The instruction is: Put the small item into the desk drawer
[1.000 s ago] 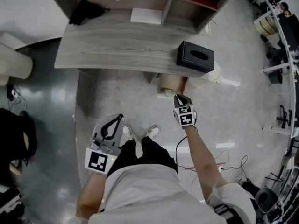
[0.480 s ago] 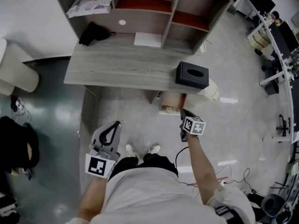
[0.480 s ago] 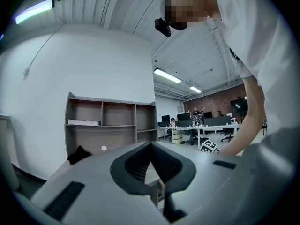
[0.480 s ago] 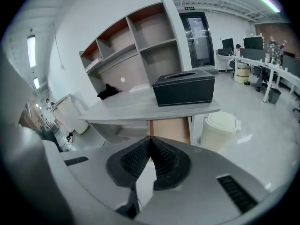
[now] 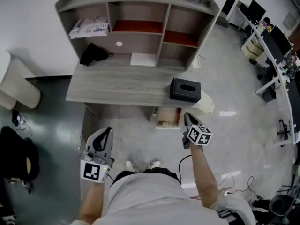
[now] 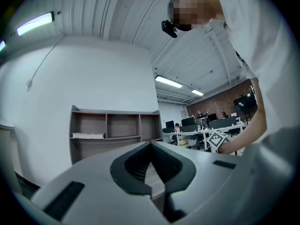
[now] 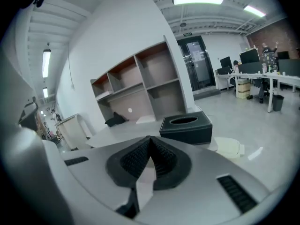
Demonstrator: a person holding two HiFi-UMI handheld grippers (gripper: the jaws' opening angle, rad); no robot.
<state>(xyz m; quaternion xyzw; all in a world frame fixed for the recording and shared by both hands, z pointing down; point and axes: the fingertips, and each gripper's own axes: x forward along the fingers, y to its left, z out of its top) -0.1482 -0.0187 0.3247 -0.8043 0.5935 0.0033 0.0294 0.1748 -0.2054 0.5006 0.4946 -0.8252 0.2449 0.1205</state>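
The grey wooden desk (image 5: 122, 86) carries a shelf hutch (image 5: 136, 27), and a light wood drawer unit (image 5: 168, 117) stands under its right end. I cannot tell whether a drawer is open. No small item shows in either gripper. My right gripper (image 5: 187, 117) hangs just right of the drawer unit, apart from it, shut and empty; in the right gripper view its jaws (image 7: 149, 139) meet at the tip. My left gripper (image 5: 105, 134) is low at the left above the floor, also shut with nothing in it (image 6: 151, 144).
A black tissue box (image 5: 185, 89) sits on the desk's right end. A black cloth (image 5: 93, 54) and a white sheet (image 5: 143, 59) lie at the back, and a book (image 5: 89, 27) lies on a shelf. Office desks (image 5: 269, 46) stand at the right.
The right gripper has drawn back from the drawer unit toward me and to the right. The head view has pulled back and now takes in the whole hutch. The left gripper dropped slightly.
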